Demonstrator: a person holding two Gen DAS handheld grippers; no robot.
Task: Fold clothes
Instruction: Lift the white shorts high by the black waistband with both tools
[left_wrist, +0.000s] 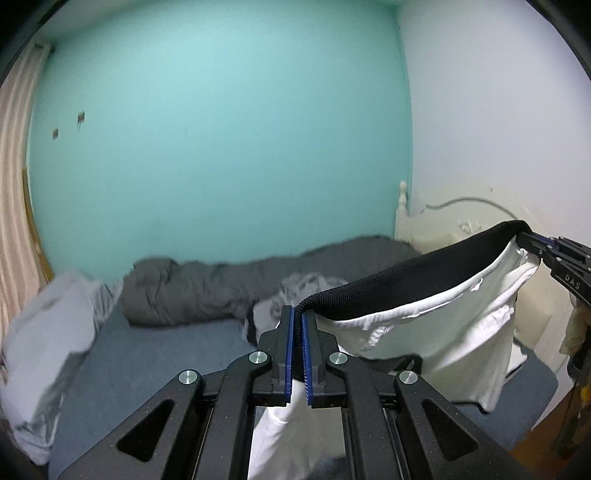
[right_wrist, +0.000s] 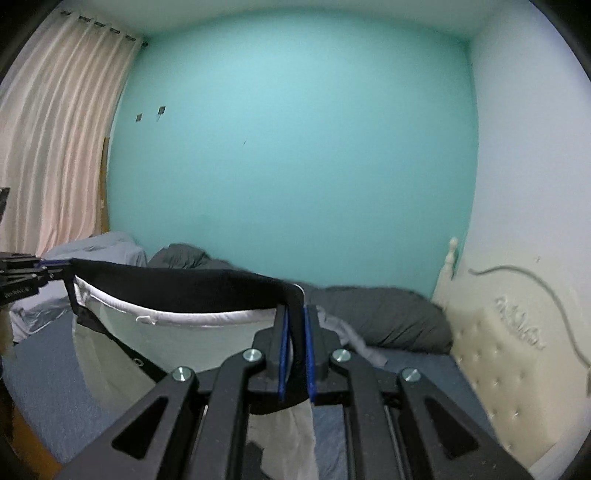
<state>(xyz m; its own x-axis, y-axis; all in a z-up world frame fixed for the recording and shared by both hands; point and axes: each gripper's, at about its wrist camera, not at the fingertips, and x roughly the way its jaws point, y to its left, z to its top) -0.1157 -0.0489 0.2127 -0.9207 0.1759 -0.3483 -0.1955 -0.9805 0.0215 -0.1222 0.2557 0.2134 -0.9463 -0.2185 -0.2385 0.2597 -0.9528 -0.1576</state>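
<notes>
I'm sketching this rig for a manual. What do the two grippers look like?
Both the left gripper and right gripper are matte black, with angular linkage arms, round silver pivot bolts and blue-padded fingers. White lettering marks the right gripper's side.

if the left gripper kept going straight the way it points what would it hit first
Probably the rumpled dark grey duvet on the bed; the left gripper, shut on the black waistband, aims over it. Depth is unclear.

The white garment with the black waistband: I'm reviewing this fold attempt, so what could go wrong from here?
1. Both the left gripper and right gripper pinch only the black waistband's ends; a corner could slip out.
2. The white garment hangs above the bed near a grey duvet; it may land crumpled.
</notes>
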